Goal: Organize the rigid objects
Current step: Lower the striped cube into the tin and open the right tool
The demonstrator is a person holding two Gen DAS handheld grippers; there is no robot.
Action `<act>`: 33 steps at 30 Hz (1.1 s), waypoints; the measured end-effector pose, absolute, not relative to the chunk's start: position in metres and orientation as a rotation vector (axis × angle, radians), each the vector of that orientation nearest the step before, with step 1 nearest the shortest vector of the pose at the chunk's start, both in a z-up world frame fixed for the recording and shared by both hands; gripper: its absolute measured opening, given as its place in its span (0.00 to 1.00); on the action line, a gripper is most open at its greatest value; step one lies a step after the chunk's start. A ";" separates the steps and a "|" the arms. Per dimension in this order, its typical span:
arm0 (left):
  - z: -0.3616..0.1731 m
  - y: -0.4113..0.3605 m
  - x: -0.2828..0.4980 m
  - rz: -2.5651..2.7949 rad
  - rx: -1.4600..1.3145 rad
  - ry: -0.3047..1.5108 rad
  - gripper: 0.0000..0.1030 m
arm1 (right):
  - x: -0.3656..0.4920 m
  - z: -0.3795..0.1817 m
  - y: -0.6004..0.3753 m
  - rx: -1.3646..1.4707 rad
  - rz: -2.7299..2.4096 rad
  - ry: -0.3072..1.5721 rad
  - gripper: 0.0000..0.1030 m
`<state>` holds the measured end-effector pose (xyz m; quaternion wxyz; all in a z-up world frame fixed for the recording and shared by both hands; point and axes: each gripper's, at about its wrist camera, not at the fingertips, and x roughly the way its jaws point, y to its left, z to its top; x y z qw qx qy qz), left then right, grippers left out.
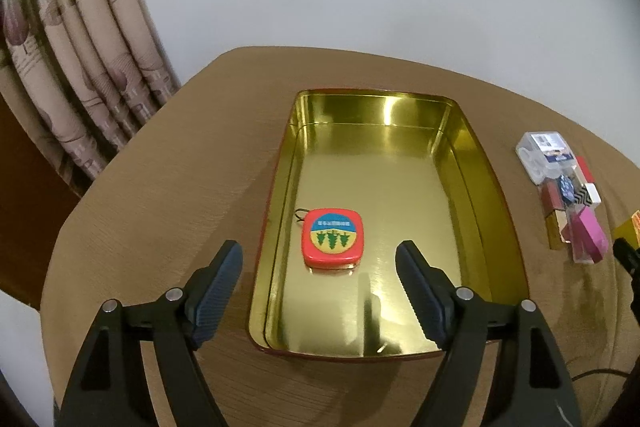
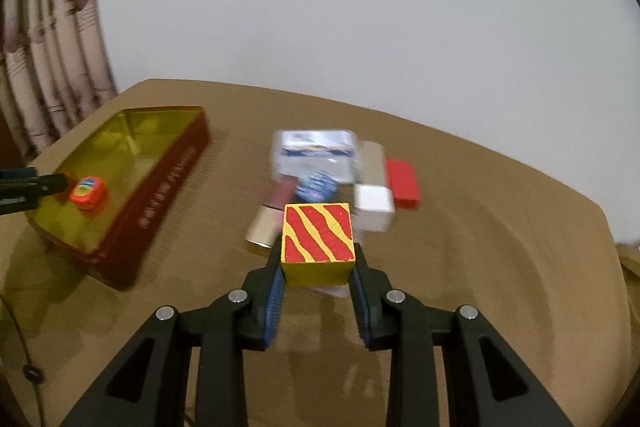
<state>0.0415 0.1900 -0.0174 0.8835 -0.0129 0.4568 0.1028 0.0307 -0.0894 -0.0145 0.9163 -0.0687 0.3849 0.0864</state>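
An open gold-lined tin box (image 1: 460,163) with red outer walls (image 2: 168,183) sits on the brown table. Inside it, near the front left, lies a red rounded case (image 1: 331,241) with a blue and yellow tree picture, also seen small in the right wrist view (image 2: 87,191). My left gripper (image 1: 319,254) hangs open just in front of and above that case, touching nothing. My right gripper (image 2: 318,259) is shut on a yellow cube with red stripes (image 2: 318,237), lifted above the table. Its fingers (image 2: 276,291) press the cube's sides.
A cluster of small items lies right of the box: a clear plastic case (image 1: 544,155), a white block (image 2: 374,207), a red block (image 2: 404,183), a gold-capped tube (image 2: 266,223), a pink piece (image 1: 588,235). A dark cable (image 2: 24,347) trails at the table's left front. Curtain (image 1: 80,67) hangs left.
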 end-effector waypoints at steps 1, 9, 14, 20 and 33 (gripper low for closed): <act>-0.017 0.192 0.042 0.215 -0.033 0.951 0.74 | 0.032 -0.013 -0.082 -0.145 0.195 0.791 0.29; -0.012 0.207 0.044 0.243 -0.051 0.934 0.75 | 0.035 -0.006 -0.022 -0.174 0.310 0.782 0.29; -0.011 0.215 0.046 0.254 -0.081 0.933 0.75 | 0.035 -0.002 0.012 -0.192 0.378 0.774 0.29; -0.009 0.225 0.047 0.270 -0.105 0.931 0.75 | 0.041 -0.005 0.053 -0.219 0.448 0.787 0.29; -0.007 0.233 0.052 0.309 -0.117 0.925 0.76 | 0.063 -0.041 0.095 -0.272 0.502 0.863 0.29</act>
